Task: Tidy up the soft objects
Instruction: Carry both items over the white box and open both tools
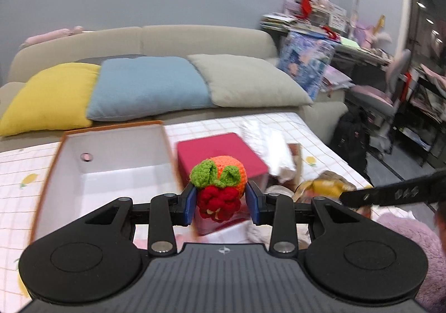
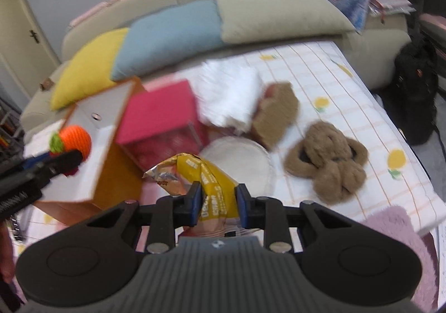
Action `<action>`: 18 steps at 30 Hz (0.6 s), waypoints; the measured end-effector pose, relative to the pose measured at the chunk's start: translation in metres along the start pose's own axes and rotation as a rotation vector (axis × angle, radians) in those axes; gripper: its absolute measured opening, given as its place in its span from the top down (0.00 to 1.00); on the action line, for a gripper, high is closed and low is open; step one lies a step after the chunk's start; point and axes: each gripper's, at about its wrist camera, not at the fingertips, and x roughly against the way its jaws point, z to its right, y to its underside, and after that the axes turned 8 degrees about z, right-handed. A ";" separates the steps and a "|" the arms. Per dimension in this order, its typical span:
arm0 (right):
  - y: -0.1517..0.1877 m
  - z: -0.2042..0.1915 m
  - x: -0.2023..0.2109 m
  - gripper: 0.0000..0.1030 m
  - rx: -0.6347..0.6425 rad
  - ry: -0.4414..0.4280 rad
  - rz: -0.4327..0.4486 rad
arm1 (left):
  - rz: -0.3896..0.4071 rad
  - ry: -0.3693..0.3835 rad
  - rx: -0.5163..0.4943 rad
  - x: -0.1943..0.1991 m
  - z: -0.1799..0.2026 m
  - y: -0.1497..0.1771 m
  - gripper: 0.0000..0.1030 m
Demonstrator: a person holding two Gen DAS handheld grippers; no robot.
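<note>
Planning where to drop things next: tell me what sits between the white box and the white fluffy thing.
The red box sits between them, its side against the white box and the fluffy thing at its other side; the right wrist view shows it best.

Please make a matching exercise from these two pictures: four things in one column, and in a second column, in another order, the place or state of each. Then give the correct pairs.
Things:
1. crocheted fruit
2. yellow snack bag
3. brown plush toy
4. blue pillow

Places or states:
A. lying loose on the checked cloth
B. held between the fingers of the left gripper
C. on the sofa, between a yellow and a beige pillow
D. held between the fingers of the right gripper

Pairs: 1-B, 2-D, 3-A, 4-C
</note>
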 end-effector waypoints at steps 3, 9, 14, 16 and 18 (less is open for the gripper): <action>-0.015 -0.022 0.003 0.76 0.016 -0.052 0.023 | 0.014 -0.039 0.015 0.007 -0.018 -0.003 0.59; -0.042 -0.086 -0.010 0.76 0.096 -0.181 0.054 | 0.016 -0.147 0.016 0.016 -0.063 -0.012 0.59; -0.053 -0.150 -0.044 0.76 0.220 -0.244 0.048 | -0.045 -0.196 -0.040 0.004 -0.097 -0.014 0.59; -0.052 -0.172 -0.062 0.76 0.286 -0.246 0.038 | -0.091 -0.203 -0.085 -0.006 -0.108 -0.011 0.59; -0.048 -0.193 -0.082 0.76 0.369 -0.243 0.026 | -0.130 -0.200 -0.144 -0.019 -0.113 -0.007 0.59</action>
